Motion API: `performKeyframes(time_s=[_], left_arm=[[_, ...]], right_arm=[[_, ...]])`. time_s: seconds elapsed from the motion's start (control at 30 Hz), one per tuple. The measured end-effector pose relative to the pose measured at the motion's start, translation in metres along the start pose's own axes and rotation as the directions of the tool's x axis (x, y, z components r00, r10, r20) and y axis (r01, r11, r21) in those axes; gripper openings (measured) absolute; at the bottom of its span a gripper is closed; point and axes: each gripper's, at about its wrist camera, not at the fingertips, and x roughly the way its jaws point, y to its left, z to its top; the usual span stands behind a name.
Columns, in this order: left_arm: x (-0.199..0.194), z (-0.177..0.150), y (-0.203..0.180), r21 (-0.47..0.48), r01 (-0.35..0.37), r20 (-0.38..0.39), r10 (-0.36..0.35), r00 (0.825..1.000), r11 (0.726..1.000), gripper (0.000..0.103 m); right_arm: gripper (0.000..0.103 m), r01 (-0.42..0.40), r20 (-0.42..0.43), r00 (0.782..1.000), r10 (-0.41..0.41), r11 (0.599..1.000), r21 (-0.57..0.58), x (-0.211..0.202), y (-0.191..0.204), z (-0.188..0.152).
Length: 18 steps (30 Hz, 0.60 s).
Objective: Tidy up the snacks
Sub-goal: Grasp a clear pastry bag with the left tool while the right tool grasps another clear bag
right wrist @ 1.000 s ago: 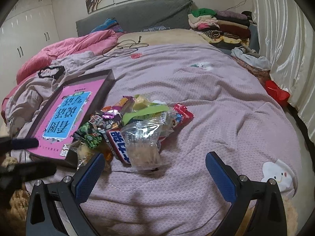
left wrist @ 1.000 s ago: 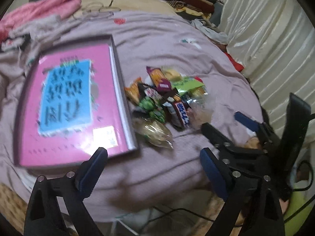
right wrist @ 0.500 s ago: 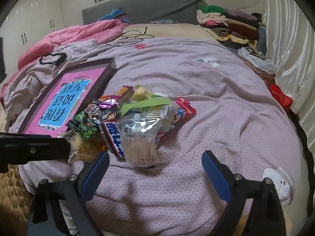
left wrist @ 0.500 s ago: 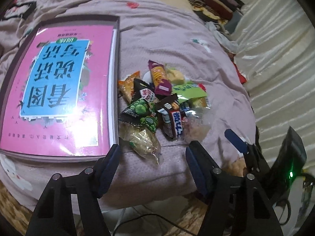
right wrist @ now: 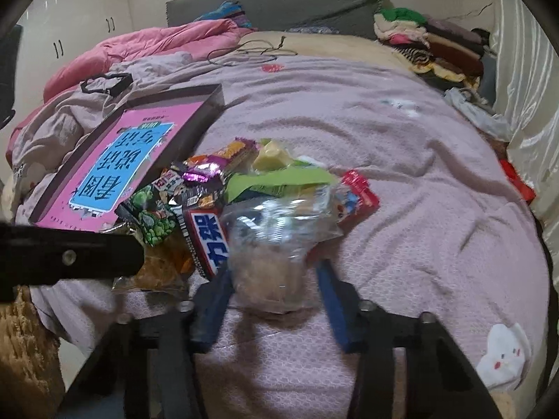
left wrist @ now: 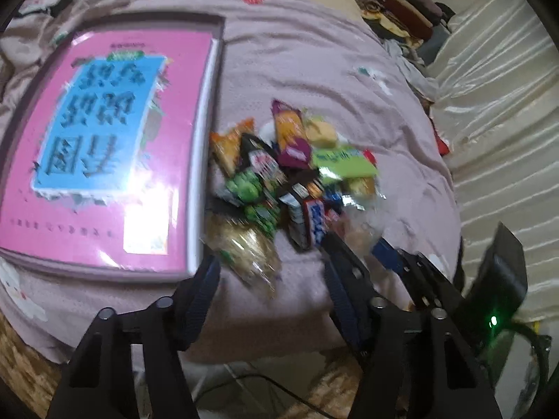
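Note:
A pile of snack packets [left wrist: 290, 174] [right wrist: 216, 188] lies on the mauve bedspread beside a shallow grey box [left wrist: 218, 35] [right wrist: 209, 94] that holds a pink book. My left gripper [left wrist: 270, 255] hangs over the pile's near edge. Its jaws are closing around a clear packet of golden snacks [left wrist: 244, 255], and the pads stand off it. My right gripper [right wrist: 273, 274] is closing on a clear bag of tan snacks [right wrist: 269, 265], with both pads against its sides. The right gripper's blue pad [left wrist: 384, 256] shows in the left wrist view. A left finger [right wrist: 70, 255] crosses the right wrist view.
Folded clothes [right wrist: 426, 42] are stacked at the far right of the bed, and a pink duvet [right wrist: 157, 45] is bunched at the far left. A loose cable [right wrist: 251, 52] lies near the headboard. Pale curtains [left wrist: 496, 104] hang on the right. The bed's near edge drops to a woven mat [left wrist: 21, 366].
Both grippers came down closer to the pile and their jaws narrowed. The right one closed in on the clear bag, the left one around the golden packet.

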Motion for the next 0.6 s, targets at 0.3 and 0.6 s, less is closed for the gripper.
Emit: performKeyframes(time_s=[0.3, 0.6], left_arm=[[0.026, 0.002, 0.0, -0.052, -0.051, -0.001, 0.051, 0.999, 0.997, 0.059], [0.05, 0.007, 0.008, -0.186, -0.063, 0.007, 0.066, 0.998, 0.981, 0.05]], right_arm=[[0.036, -0.072, 0.079, 0.995, 0.062, 0.987, 0.142, -0.018, -0.033, -0.004], [0.036, -0.134, 0.171, 0.98, 0.099, 0.969, 0.207, -0.04, -0.053, -0.005]])
